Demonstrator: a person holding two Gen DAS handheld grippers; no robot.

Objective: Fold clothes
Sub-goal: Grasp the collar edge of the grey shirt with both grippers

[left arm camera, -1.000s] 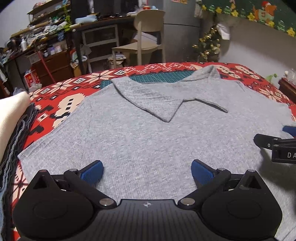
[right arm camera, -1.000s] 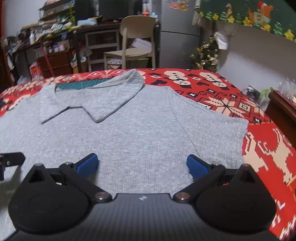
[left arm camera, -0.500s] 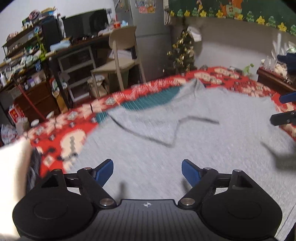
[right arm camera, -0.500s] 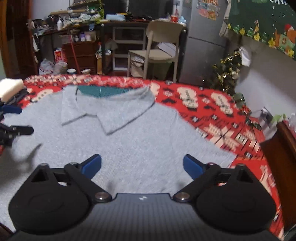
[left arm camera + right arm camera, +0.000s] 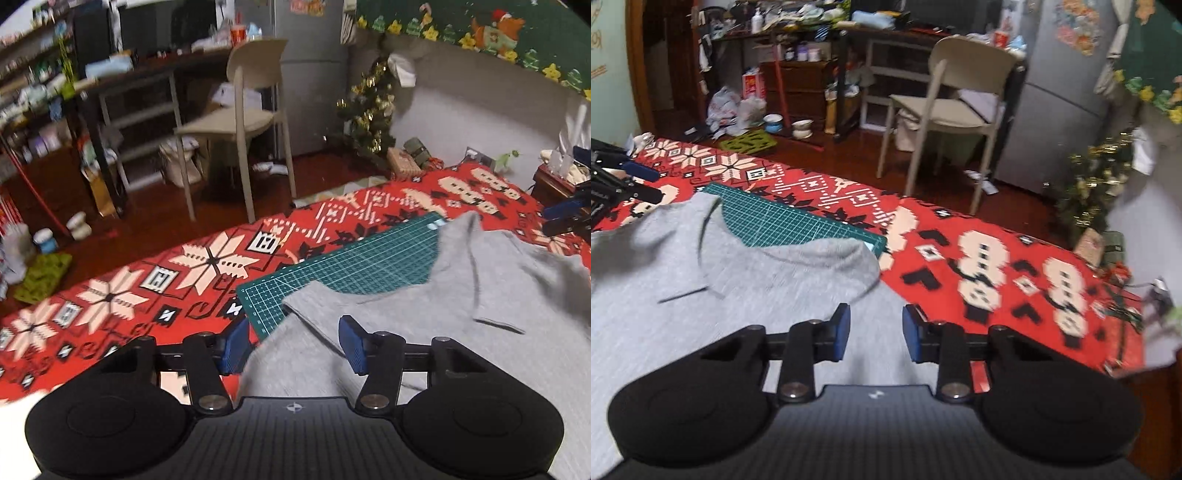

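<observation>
Shoulders are what we are reaching for: the grey collared shirt (image 5: 424,332) lies flat, collar away from us, on the worktop's red patterned cloth (image 5: 155,280), its neck over a green cutting mat (image 5: 354,266). We judge the fold has not begun and that this is the grasp that opens it.

Our left gripper (image 5: 291,345) stands at the shirt's left shoulder edge. Its jaws have just been closing and are about half shut; the knit lies in the gap between the blue pads (image 5: 351,345), but we see no pinch yet, and the outer pad hangs over the cloth beside the fabric edge. Our right gripper (image 5: 875,334) is at the other shoulder, near the curled collar (image 5: 820,258). Its jaws have likewise been closing and are narrower, with grey knit under the gap and no pads visibly pressing.

Both views are blurred by motion, so we cannot tell whether either pad touches fabric.

The next move, as we read it, calls for both grippers to dip until a ridge of knit sits between the pads, finish closing at matching points on the two shoulders, then lift together so the shirt rises evenly. Catching the tablecloth under the left pad is the thing to avoid.
</observation>
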